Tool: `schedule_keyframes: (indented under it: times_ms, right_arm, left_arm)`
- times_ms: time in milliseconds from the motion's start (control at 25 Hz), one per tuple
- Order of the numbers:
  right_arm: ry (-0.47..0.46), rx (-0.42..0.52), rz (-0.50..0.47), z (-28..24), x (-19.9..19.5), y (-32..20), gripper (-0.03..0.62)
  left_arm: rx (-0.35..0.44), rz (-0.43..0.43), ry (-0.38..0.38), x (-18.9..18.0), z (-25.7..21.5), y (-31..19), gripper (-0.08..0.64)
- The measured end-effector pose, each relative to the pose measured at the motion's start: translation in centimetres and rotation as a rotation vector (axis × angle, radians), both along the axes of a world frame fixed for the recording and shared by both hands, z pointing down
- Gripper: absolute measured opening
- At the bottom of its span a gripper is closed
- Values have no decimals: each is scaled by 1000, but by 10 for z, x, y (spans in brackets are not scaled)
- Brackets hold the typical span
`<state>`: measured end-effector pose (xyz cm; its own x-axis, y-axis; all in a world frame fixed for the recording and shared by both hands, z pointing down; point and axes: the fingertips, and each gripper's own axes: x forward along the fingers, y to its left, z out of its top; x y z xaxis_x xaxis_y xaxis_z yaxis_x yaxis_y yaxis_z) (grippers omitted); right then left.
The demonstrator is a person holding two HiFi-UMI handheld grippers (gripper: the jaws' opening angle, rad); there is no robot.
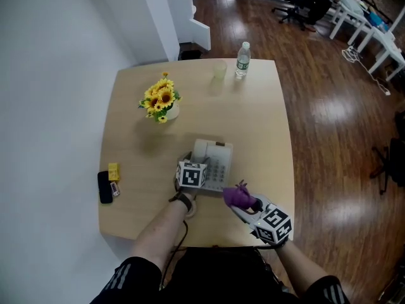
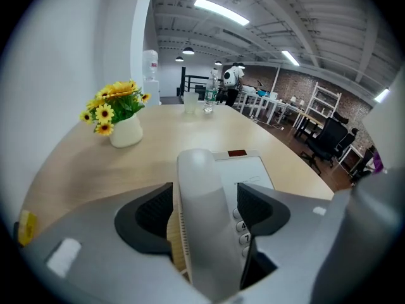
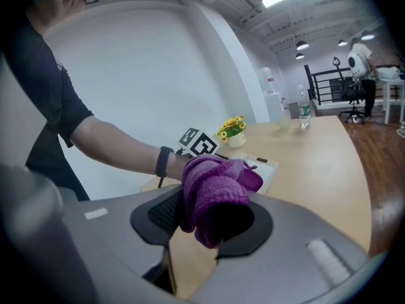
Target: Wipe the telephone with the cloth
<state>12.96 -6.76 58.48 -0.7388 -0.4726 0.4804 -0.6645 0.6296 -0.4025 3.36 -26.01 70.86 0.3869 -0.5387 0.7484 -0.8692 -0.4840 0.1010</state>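
Note:
A light grey desk telephone sits near the front middle of the wooden table. Its handset lies between the jaws of my left gripper, which is shut on it at the phone's left side. My right gripper is shut on a bunched purple cloth, held just right of the phone's front corner. The phone's keypad shows partly beside the handset.
A pot of yellow sunflowers stands at the left rear. A water bottle and a clear cup are at the far edge. A black device and a yellow item lie at the left edge.

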Motion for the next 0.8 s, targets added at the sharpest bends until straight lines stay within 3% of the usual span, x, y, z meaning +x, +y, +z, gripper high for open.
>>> schedule_keyframes:
  times_ms: [200,400,520,600,800]
  right_arm:
    - [-41,45,44,-29,4,-6,152]
    - [-138,143,84,-77,2,-3,152]
    - [-157,169,95,-94,-8,11,152]
    - [-146,180,94,-100,-18,26,152]
    - [-119,216,83,-114,-45,70,152]
  left_arm:
    - [73,69,97,-11,-47,26,316]
    - [104,280,242,-26,-100,102,313]
    - [143,358,297,-48,-132,152,302]
    - [178,373,325,-66,-153,180,291]
    - [224,319,422,-102,-196,232,285]
